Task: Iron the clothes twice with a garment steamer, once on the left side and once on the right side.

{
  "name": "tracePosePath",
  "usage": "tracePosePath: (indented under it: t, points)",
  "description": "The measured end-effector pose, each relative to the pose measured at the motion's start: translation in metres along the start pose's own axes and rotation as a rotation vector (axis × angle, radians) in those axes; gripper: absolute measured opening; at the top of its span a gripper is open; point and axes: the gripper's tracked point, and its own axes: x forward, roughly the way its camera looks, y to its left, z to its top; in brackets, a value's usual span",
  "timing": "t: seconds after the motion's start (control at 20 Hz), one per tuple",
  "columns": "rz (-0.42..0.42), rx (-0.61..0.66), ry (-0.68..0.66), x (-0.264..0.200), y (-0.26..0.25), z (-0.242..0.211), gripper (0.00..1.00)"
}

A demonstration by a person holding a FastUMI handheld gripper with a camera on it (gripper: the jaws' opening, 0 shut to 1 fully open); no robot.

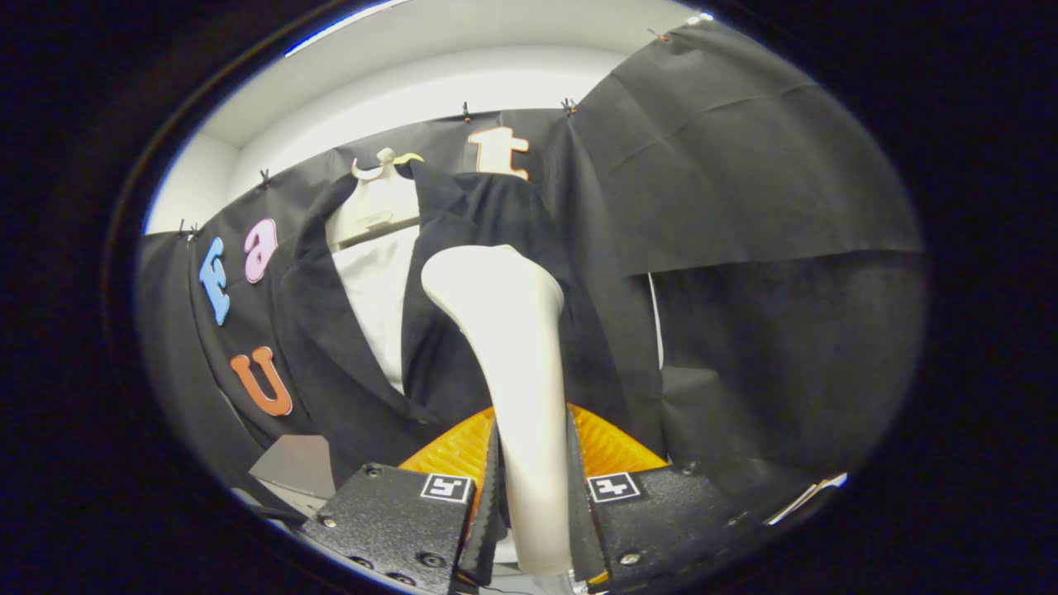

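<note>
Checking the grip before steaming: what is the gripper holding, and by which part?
The gripper is shut on the garment steamer, both fingers pressing its handle, head up against the dark jacket.

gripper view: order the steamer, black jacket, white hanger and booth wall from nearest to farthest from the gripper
1. Garment steamer: its handle is clamped between the jaws of the gripper.
2. Black jacket: just beyond the steamer's head, hanging open over a white shirt.
3. White hanger: higher up, at the jacket's collar.
4. Booth wall: behind everything.
</note>
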Motion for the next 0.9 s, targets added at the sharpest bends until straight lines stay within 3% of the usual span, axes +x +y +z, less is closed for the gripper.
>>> tracePosePath:
  t: [0.35,0.9]
  points:
    - [0.063,-0.071,-0.003,0.033,0.046,0.017,0.38]
    - [-0.007,-0.151,0.000,0.048,0.042,-0.006,0.38]
